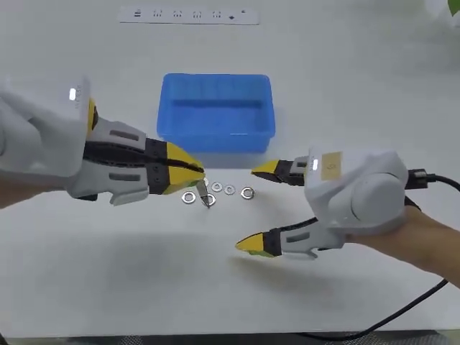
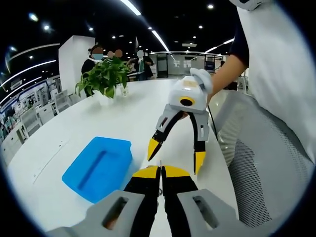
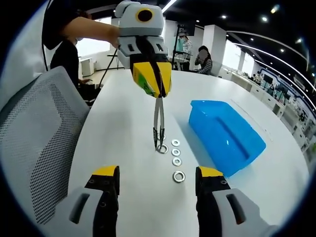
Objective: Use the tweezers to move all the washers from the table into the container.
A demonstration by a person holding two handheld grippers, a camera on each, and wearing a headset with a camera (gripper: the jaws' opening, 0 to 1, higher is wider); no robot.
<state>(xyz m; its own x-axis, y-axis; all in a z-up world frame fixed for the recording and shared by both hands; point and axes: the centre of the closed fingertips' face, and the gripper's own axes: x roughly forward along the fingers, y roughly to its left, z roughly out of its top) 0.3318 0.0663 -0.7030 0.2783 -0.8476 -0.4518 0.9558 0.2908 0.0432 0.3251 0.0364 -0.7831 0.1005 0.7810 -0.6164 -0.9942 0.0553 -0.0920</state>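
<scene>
Tweezers tips down among the washers, right jaws spread

White table carries everything. Toward its far side sits the blue container, a shallow rectangular tub with its open side up. The left gripper comes in from the left, its yellow-tipped jaws pressed together on the upper end of the tweezers. In the left gripper view the two jaws lie closed flat against each other. The right gripper hovers on the right, its jaws spread wide with nothing between them, pointing toward the left gripper.

In the right gripper view the tweezers hang straight down from the left gripper. Their tips meet the table at one washer at the edge of the group, but whether they pinch it cannot be told. The washers, five small metal rings, lie in a loose row on the table just in front of the container. They sit between the two grippers, all outside the tub.
</scene>
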